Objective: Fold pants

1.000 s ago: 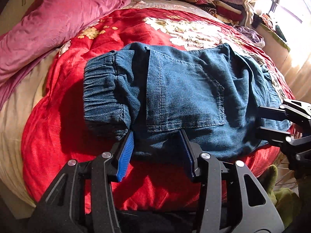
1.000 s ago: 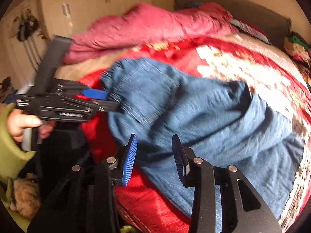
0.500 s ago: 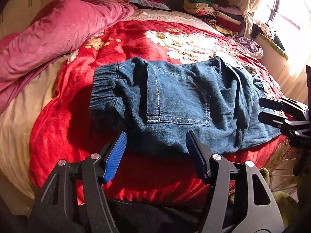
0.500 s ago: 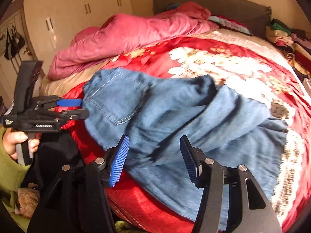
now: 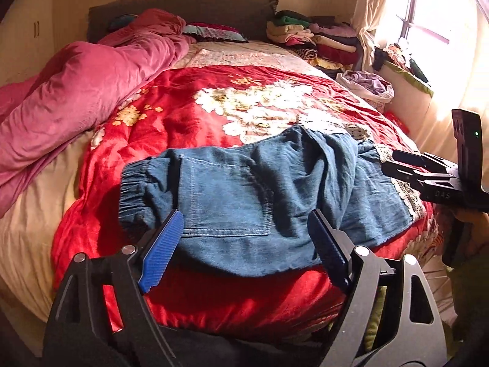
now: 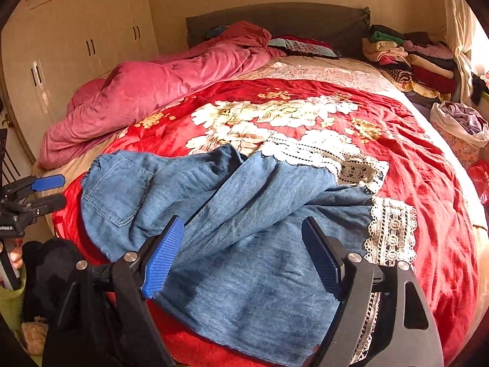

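Note:
Blue denim pants [image 5: 244, 195] with lace-trimmed cuffs lie rumpled on the near edge of a red floral bedspread [image 5: 214, 113]. The elastic waistband is at the left and a back pocket faces up. In the right wrist view the pants [image 6: 244, 229] spread from the pocket at left to the lace cuffs [image 6: 391, 232] at right. My left gripper [image 5: 244, 244] is open and empty, held back from the waist end. My right gripper [image 6: 241, 250] is open and empty above the leg fabric. Each gripper shows at the edge of the other's view.
A pink duvet [image 5: 76, 98] is heaped along the bed's left side. Stacked folded clothes [image 5: 318, 39] sit at the far right corner by the headboard. A bag of laundry [image 5: 366, 85] stands beside the bed under the window. Wardrobe doors [image 6: 76, 46] line the left wall.
Both grippers have opened wider and pulled back and up from the pants. The pants now lie free on the bedspread, with the legs spread to the right.

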Demonstrator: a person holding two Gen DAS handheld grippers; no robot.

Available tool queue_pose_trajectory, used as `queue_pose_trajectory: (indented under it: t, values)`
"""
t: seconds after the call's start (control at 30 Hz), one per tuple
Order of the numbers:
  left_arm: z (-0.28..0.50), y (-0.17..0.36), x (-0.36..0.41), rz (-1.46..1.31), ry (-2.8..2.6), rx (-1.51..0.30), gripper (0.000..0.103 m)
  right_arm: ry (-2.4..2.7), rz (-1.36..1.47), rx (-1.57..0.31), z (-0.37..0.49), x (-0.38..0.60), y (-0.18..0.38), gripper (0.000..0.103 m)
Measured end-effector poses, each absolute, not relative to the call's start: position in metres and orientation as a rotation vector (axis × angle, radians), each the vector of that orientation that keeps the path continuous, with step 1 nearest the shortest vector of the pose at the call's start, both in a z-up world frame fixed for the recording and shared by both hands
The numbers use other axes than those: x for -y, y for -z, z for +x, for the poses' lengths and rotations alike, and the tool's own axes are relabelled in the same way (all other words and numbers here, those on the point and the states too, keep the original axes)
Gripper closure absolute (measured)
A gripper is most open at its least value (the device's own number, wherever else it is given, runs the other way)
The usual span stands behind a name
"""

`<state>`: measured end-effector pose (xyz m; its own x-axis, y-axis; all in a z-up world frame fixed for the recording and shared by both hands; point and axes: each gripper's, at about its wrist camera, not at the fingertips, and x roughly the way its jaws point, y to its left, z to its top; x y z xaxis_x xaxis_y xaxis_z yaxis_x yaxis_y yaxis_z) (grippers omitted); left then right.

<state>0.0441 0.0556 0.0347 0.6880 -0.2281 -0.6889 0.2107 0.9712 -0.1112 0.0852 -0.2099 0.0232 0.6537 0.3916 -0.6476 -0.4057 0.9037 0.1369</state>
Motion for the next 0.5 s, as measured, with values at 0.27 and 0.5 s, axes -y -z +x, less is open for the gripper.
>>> queue_pose_trajectory:
  t: [0.27, 0.5]
  values:
    - [0.071, -0.011, 0.008, 0.026, 0.377, -0.849, 0.02, -0.396, -0.079, -0.742, 0.127, 0.213, -0.03, 0.011]
    - [0.102, 0.015, 0.049, 0.012, 0.44, -0.932, 0.02, -0.399, -0.046, -0.822, 0.197, 0.211, -0.025, 0.011]
